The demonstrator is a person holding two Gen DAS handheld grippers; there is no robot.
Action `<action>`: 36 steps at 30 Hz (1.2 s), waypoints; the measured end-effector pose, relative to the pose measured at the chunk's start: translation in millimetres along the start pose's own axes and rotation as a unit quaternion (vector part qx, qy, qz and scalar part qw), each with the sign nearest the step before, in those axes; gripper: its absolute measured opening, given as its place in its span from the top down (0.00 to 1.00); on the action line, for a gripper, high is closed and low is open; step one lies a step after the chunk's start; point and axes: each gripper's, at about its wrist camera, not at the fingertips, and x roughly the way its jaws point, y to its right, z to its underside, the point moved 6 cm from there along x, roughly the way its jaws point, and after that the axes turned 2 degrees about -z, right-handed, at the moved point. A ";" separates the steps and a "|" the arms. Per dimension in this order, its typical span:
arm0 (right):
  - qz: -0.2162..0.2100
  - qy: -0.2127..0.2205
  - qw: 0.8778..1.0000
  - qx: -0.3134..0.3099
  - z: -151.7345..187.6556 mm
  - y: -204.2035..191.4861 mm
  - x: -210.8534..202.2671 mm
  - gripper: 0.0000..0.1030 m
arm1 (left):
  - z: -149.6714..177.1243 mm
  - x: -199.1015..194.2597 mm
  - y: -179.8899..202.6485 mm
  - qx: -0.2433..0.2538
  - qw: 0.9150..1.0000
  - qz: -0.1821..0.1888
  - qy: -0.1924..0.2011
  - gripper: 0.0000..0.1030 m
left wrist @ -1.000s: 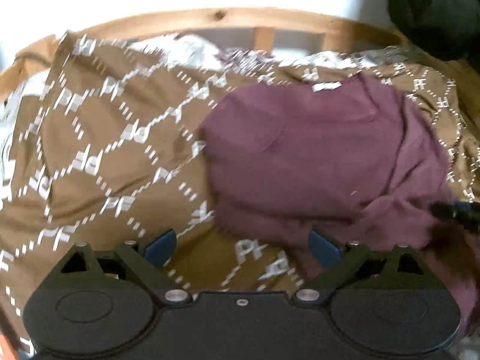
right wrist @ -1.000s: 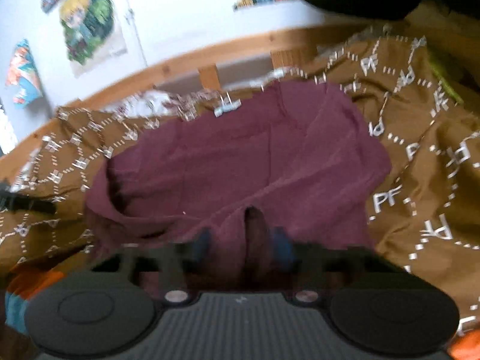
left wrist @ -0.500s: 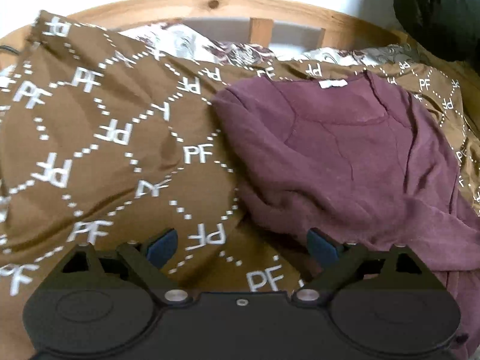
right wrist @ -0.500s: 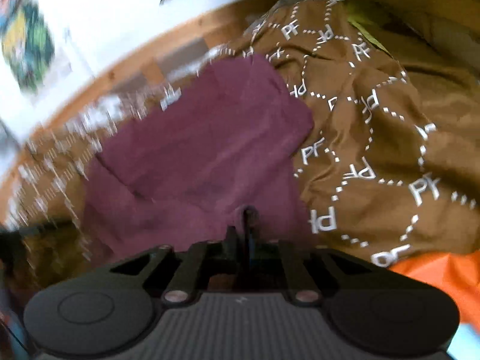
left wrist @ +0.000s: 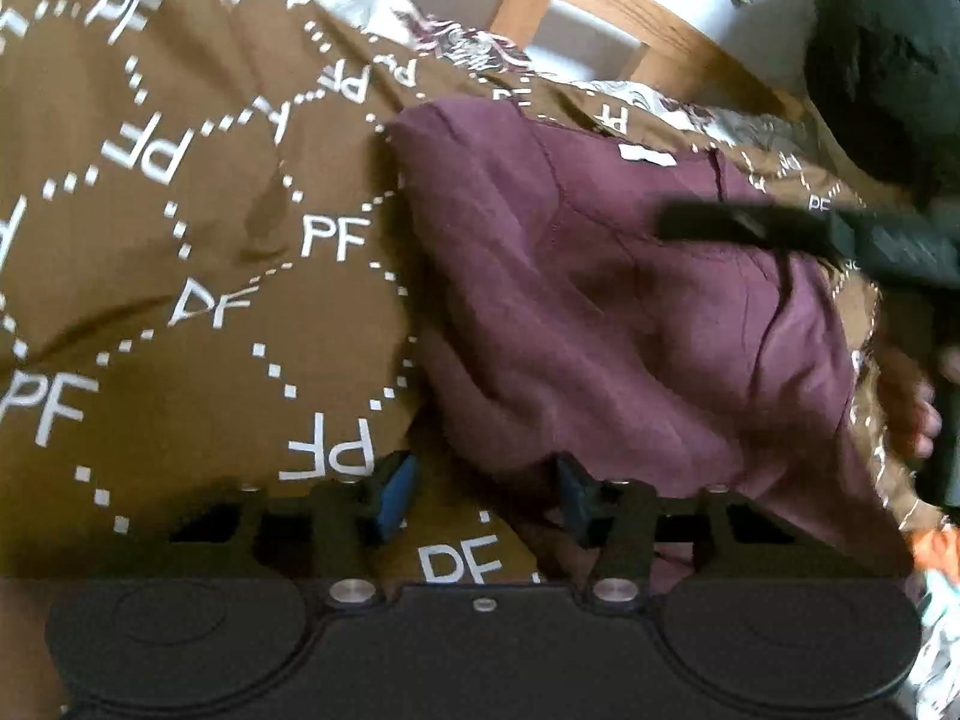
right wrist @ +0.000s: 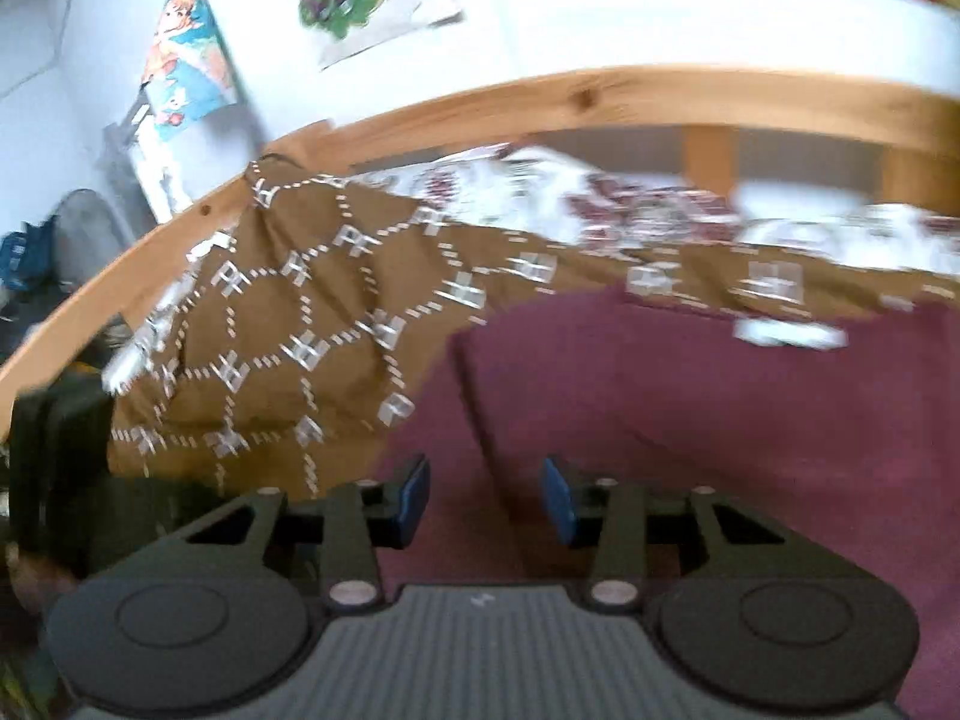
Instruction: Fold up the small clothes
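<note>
A maroon shirt (left wrist: 600, 312) lies crumpled on a brown blanket (left wrist: 180, 240) printed with "PF", its white neck label (left wrist: 645, 155) at the far side. My left gripper (left wrist: 483, 495) sits low at the shirt's near left edge. Its jaws are closing, with blanket and a bit of hem between them and no pad pressing. The right gripper's black finger (left wrist: 750, 225) hovers over the shirt, a hand (left wrist: 912, 414) behind it. In the right wrist view my right gripper (right wrist: 486, 495) is opening above the maroon shirt (right wrist: 720, 420), gripping nothing.
A wooden bed rail (right wrist: 540, 102) runs along the far side with a floral sheet (right wrist: 600, 198) below it. A black bundle (left wrist: 888, 60) lies at the back right. Posters (right wrist: 186, 72) hang on the white wall. Orange fabric (left wrist: 939, 546) shows at the near right.
My right gripper has let go of the pinched shirt fold, opened its jaws and swung left over the shirt. My left gripper has dropped toward the shirt's near left edge, its jaws narrowing.
</note>
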 end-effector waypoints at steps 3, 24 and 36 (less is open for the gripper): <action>-0.022 -0.014 1.000 -0.013 -24.5 -11.9 43.0 0.55 | -2.2 2.8 -5.7 -0.022 0.999 0.025 0.002 0.67; 0.010 -0.013 1.000 -0.021 -43.8 -7.7 105.3 0.55 | 9.7 -26.3 -33.6 -0.097 0.985 -0.079 0.117 0.57; 0.163 -0.018 0.984 -0.074 100.8 26.6 -71.6 0.17 | -44.8 -2.9 -15.8 0.053 0.961 -0.243 0.123 0.25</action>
